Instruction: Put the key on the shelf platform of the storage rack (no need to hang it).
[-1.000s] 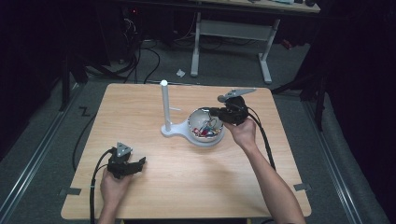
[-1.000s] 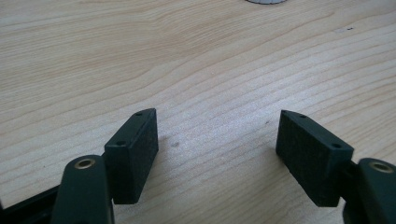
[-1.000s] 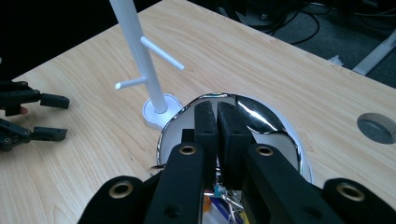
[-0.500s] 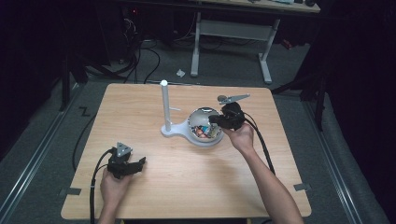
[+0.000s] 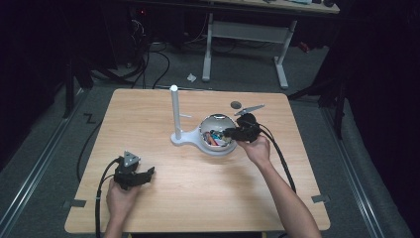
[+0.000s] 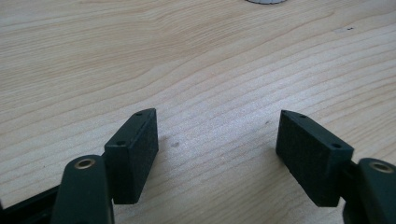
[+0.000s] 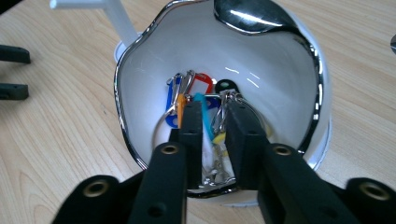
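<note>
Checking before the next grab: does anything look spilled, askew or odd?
Nothing stands out. The key tags lie tangled inside the bowl, none spilled on the table. The right gripper reaches into them, its jaws having just been opening.

We see a glossy white bowl with chrome rim, plastic key tags, and a matt wood-grain counter.

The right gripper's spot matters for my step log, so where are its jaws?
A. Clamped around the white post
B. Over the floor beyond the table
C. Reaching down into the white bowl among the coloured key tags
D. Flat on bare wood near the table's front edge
C: the right gripper view shows the right gripper inside the white bowl, its jaws astride the key tags.
</note>
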Demonstrator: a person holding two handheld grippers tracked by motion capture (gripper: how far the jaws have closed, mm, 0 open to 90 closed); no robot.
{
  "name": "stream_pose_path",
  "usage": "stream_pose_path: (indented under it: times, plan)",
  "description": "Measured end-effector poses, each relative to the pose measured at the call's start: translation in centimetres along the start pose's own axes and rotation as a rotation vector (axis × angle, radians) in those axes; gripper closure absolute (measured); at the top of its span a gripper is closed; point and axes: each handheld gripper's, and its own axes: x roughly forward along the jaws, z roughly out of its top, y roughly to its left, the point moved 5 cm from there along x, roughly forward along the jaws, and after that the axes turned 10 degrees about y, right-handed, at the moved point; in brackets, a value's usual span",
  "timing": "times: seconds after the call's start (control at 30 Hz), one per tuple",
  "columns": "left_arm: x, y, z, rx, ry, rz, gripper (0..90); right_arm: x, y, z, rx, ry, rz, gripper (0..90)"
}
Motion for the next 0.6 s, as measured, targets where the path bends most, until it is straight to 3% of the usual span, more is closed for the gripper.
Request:
stream_pose_path:
  times: [0.1, 0.4, 0.6]
  plan:
    - [0.0, 0.0, 0.0, 0.001, -0.002, 0.001, 30.0, -0.7, -0.1, -0.1, 0.008, -0.034, -0.005, 68.2]
    - [0.0, 0.0, 0.0, 0.001, -0.002, 0.002, 30.0, -4.0, 0.4, 0.1, -0.007, -0.145, -0.051, 58.1]
    - [0.0, 0.0, 0.0, -0.001, -0.002, 0.001, 30.0, -5.9, 0.5, -0.2, -0.014, -0.193, -0.087, 56.3]
